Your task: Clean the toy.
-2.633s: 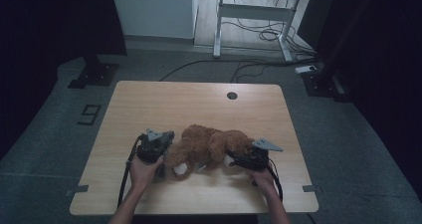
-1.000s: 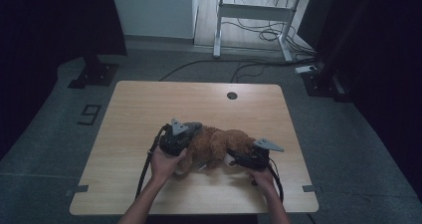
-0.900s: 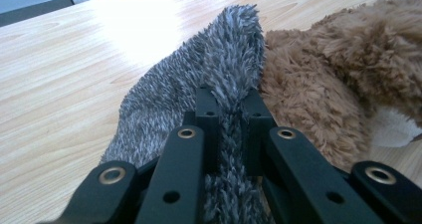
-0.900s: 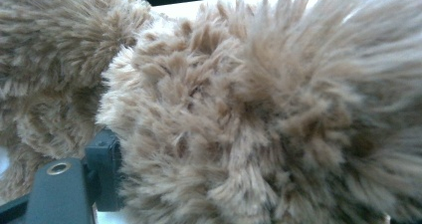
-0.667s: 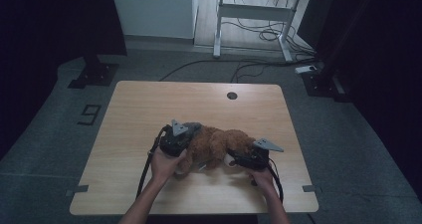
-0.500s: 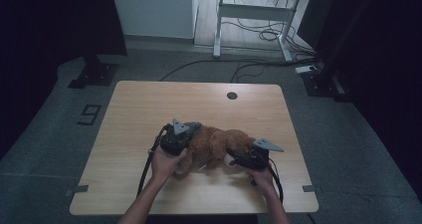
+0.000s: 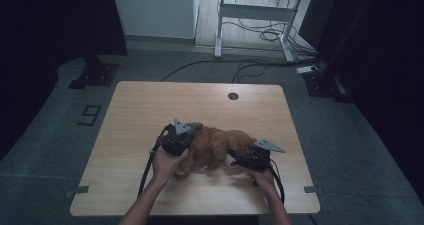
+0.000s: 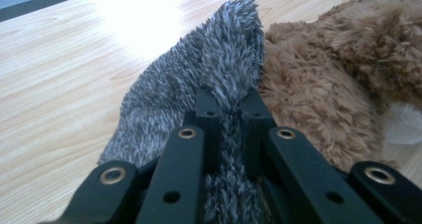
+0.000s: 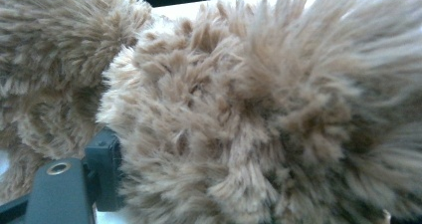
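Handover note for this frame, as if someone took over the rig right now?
Left gripper: shut on the grey fuzzy fabric, beside the brown plush toy.
Right gripper: pushed into the plush's fur; one jaw hidden, so grip unclear.
Both things lie mid-table, near the person.
Done: grey piece pinched.
Left: probably working the grey piece onto or off the plush; confirm the right grip first.

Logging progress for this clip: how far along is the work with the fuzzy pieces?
Done: the left gripper is clamped on the grey fuzzy piece, which lies against the brown plush. In hand: the right gripper presses into the plush; its grip is hidden by fur. Left: both pieces remain on the table; nothing looks lifted or separated.
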Demonstrator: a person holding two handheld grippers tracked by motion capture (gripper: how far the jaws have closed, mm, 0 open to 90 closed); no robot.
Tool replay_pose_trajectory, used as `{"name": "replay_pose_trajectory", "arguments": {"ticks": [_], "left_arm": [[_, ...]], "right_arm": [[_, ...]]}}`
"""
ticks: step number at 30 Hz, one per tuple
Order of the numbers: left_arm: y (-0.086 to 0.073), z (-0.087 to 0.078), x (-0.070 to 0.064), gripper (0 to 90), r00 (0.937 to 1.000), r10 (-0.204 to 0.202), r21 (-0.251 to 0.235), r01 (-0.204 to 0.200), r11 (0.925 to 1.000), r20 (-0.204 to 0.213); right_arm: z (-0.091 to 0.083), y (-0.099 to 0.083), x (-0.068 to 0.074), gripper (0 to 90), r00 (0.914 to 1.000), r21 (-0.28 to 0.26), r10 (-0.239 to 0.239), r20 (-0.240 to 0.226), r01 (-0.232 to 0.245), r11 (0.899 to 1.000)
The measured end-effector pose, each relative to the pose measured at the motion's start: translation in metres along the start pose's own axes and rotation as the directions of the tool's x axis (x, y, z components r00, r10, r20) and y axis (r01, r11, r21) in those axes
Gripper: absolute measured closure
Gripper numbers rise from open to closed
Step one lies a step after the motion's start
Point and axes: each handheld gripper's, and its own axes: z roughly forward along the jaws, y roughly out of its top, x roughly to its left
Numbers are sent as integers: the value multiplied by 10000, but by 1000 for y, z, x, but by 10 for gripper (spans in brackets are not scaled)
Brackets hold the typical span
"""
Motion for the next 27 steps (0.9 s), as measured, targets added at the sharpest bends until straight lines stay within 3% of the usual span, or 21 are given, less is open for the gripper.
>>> {"name": "replay_pose_trajectory", "arguments": {"ticks": [4, 12, 18, 23, 27], "left_arm": [[2, -1, 1, 820, 9999, -123, -64, 123, 9999, 85], [16, -3, -9, 821, 9995, 40, -366, -28, 9993, 328], [38, 0, -32, 821, 9957, 385, -655, -330, 9973, 843], [55, 10, -59, 821, 9886, 812, -727, -724, 9947, 1265], [58, 27, -70, 819, 9873, 1013, -314, -981, 9947, 1227]], "right_arm": [[0, 0, 0, 191, 10000, -5, 0, 0, 0, 10000], [0, 0, -1, 192, 10000, 2, -34, -32, 34, 10000], [0, 0, -1, 192, 10000, -2, -45, -31, 45, 10000], [-1, 0, 0, 192, 10000, 41, -60, -28, 60, 10000], [-1, 0, 0, 192, 10000, 43, -87, -38, 87, 10000]]}}
